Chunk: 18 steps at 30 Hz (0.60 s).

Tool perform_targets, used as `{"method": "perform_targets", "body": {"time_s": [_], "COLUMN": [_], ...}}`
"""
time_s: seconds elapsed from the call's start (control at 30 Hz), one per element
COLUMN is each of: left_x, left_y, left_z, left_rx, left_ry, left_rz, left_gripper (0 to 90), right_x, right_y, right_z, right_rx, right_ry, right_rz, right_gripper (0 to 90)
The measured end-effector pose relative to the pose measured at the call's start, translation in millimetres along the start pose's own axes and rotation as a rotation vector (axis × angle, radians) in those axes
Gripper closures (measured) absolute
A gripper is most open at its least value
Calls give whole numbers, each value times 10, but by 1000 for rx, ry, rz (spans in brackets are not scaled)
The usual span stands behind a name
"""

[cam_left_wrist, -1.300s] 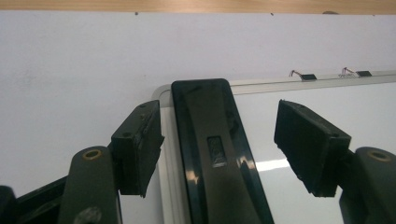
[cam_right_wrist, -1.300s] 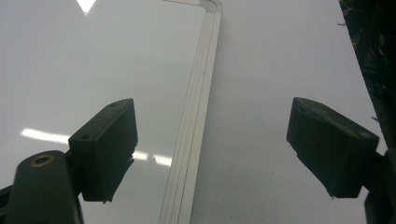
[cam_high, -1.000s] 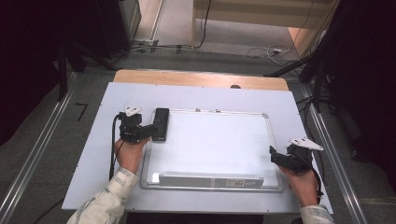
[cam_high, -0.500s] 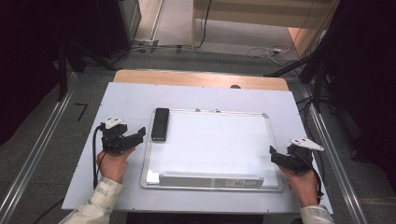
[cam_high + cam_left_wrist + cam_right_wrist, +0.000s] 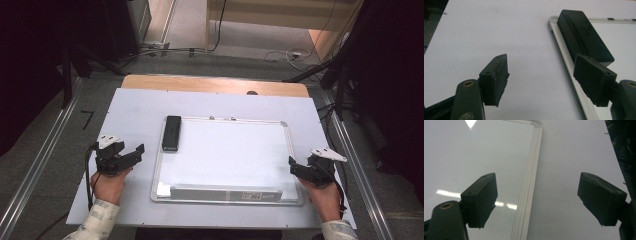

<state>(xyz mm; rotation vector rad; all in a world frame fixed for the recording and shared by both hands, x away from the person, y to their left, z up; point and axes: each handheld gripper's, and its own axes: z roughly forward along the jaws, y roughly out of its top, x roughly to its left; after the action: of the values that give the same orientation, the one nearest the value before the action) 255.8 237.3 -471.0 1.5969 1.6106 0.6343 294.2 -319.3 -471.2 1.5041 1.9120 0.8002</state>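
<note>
Since the earlier frames, my left gripper (image 5: 135,152) has pulled away from the black rectangular plastic eraser (image 5: 171,133), going left and toward my side of the table. It now sits over bare white tabletop (image 5: 135,107), just left of the whiteboard. My right gripper (image 5: 295,167) matches its earlier position at the board's right edge.

Left gripper: jaws apart, nothing between the pads. Pads point toward the board's left frame. In the left gripper view, left gripper (image 5: 541,78) shows both pads (image 5: 496,78) clear of any surface contact; table visible in the gap.

Eraser: lies flat on the silver-framed rectangular whiteboard (image 5: 230,155), at its top-left corner, long axis parallel w/ the left frame. In the left gripper view, eraser (image 5: 584,36) rests just inside the aluminium frame of the whiteboard (image 5: 566,62), beyond the right pad, not touching it.

Right gripper: jaws wide apart, empty. In the right gripper view, right gripper (image 5: 537,200) straddles the whiteboard (image 5: 474,157) frame strip: one pad over the glossy board surface, the other over the tabletop (image 5: 571,150). Contact w/ frame: cannot tell.

Board surface: blank, w/ a tray strip along the near edge.
</note>
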Motion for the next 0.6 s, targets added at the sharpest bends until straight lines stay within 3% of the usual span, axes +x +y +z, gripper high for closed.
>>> {"method": "perform_targets", "body": {"time_s": [0.3,0.6], "left_x": [91,215], "left_y": [-71,-156], "left_z": [-2,17], "left_rx": [22,44], "left_ry": [14,57], "left_rz": [-2,-25], "left_gripper": [283,283], "right_x": [3,-7], "right_y": [0,-2], "right_z": [1,2], "right_rx": [0,-2], "right_ry": [2,5], "right_rz": [0,0], "right_gripper": [150,149]}}
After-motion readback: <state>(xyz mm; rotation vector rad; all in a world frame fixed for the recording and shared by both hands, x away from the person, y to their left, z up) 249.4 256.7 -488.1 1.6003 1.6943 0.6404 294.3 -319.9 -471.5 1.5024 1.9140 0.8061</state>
